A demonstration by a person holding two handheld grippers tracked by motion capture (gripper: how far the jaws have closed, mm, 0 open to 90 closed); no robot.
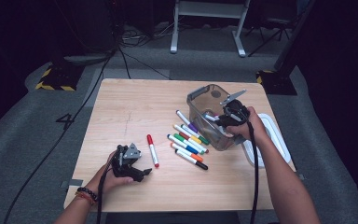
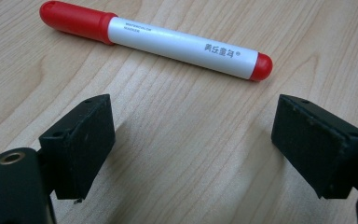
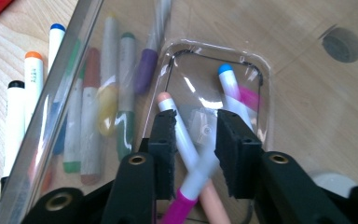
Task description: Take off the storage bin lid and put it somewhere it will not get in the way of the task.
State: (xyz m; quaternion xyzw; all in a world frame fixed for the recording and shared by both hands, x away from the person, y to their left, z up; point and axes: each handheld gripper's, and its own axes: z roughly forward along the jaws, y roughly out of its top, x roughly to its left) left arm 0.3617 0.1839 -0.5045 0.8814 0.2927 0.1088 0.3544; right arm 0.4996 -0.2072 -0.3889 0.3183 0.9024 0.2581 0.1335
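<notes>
- Your left gripper [image 1: 142, 173] rested low on the near left of the tabletop [image 1: 121, 107], its jaws spread apart with nothing between them.
- The red marker [image 2: 154, 39] lay flat on the wood just beyond those jaws, apart from them and touching neither pad.
- Its long axis ran across the gap between the jaws rather than along it (the relation the pick-up would hinge on, as I judge it), so closing on the barrel would likely call for moving forward first.
- That marker had a white barrel with small printing, a long red cap at one end and a short red plug at the other.
- Your left hand was by far the nearer to it; your right hand was well apart, at the clear plastic bin [image 1: 200, 95] on the far right.
- Your right gripper [image 3: 196, 135] reached down into that bin, jaws parted a little and not pressing on anything.
- Markers with peach, blue and magenta caps lay crossed on the bin's floor beneath those jaws.
- A row of loose markers [image 1: 189, 140] lay on the wood just beside the bin, with a white lid [image 1: 279, 140] on its other side.
</notes>
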